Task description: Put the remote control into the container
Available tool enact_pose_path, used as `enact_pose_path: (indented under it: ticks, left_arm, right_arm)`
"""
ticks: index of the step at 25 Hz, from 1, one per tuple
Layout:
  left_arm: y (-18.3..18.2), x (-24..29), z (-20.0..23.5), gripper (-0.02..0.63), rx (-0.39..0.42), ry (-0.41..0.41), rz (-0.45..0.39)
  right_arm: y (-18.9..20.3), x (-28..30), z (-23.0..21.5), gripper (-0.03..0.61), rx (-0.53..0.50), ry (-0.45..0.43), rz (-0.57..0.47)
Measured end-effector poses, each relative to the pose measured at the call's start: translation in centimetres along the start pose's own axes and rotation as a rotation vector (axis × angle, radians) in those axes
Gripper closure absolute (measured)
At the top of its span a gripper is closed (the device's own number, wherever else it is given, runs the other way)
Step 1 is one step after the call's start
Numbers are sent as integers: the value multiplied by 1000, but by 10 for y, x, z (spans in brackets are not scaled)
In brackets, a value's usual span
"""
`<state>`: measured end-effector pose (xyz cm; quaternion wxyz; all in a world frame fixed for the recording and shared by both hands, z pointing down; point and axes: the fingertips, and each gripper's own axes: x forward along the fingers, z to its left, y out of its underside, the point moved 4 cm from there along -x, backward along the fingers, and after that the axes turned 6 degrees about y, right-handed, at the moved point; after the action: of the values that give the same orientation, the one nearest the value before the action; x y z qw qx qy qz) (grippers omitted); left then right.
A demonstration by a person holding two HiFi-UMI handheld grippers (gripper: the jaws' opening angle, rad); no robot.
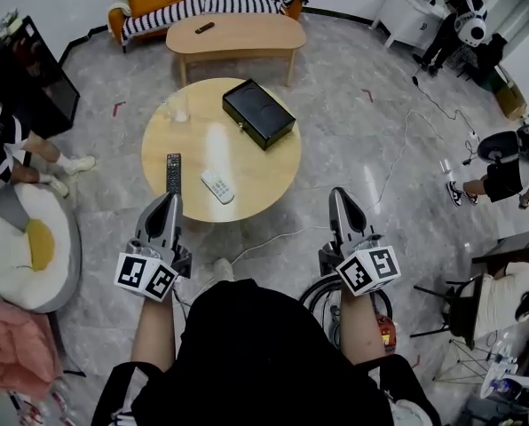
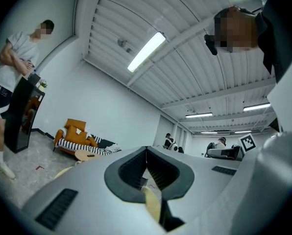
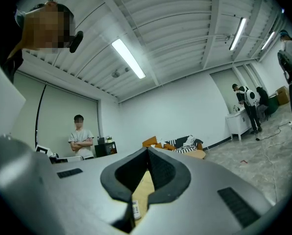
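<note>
Remote control candidates number two here: the black remote control (image 1: 173, 173) lies flat near the left edge of the round table (image 1: 264, 180), and a white remote control (image 1: 217, 186) lies just beside it, closer to the front edge. Which one the task means, the pictures cannot say. Neither is touched. The container (image 1: 258, 113), a black box that looks shut, sits toward the far right edge, well apart from both. The left gripper (image 1: 169, 202) hovers at the front-left edge, jaws pressed together on nothing. The right gripper (image 1: 339, 193) hangs off the front-right edge, likewise closed and empty. So nothing is done: opening, picking and placing all remain.
</note>
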<state>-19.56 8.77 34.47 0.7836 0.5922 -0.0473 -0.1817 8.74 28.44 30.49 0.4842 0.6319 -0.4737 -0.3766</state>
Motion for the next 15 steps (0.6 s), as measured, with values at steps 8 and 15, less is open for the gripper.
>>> enact_pose_path:
  ticks: [8, 15]
  left_arm:
    - [-11, 5, 40, 606, 17, 11, 0]
    - [-3, -2, 57, 606, 8, -6, 36]
  right_arm:
    - [3, 53, 22, 571, -32, -22, -8]
    - [29, 66, 31, 571, -7, -22, 43]
